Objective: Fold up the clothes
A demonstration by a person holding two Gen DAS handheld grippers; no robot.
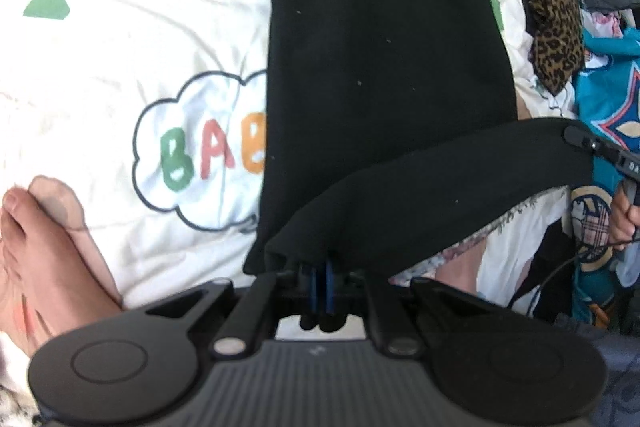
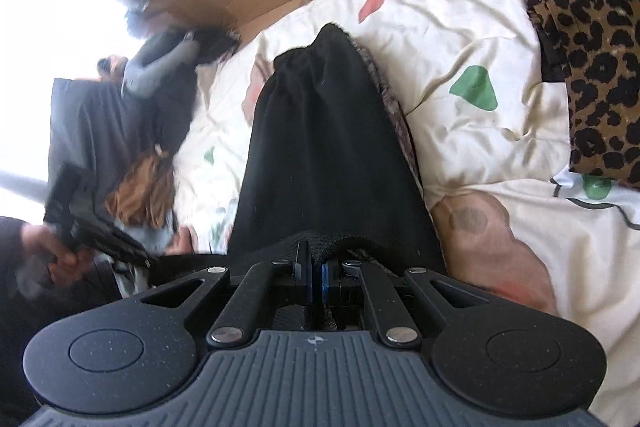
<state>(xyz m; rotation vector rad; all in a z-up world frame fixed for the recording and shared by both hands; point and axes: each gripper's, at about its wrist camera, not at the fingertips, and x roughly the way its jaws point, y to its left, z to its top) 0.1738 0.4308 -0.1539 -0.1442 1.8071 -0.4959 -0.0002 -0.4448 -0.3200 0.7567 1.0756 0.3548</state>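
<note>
Black garment (image 1: 384,67) held off the bed, stretched between both grippers. Left gripper (image 1: 322,273) pinched tight on one bunched corner; fabric runs up and away over the white printed sheet (image 1: 120,67). Right gripper (image 2: 315,267) clamped on another edge; cloth hangs forward over the same sheet. Leopard-print fabric (image 2: 580,27) lies at the sheet's far side. Bare foot (image 1: 44,239) rests on the sheet beside the garment.
</note>
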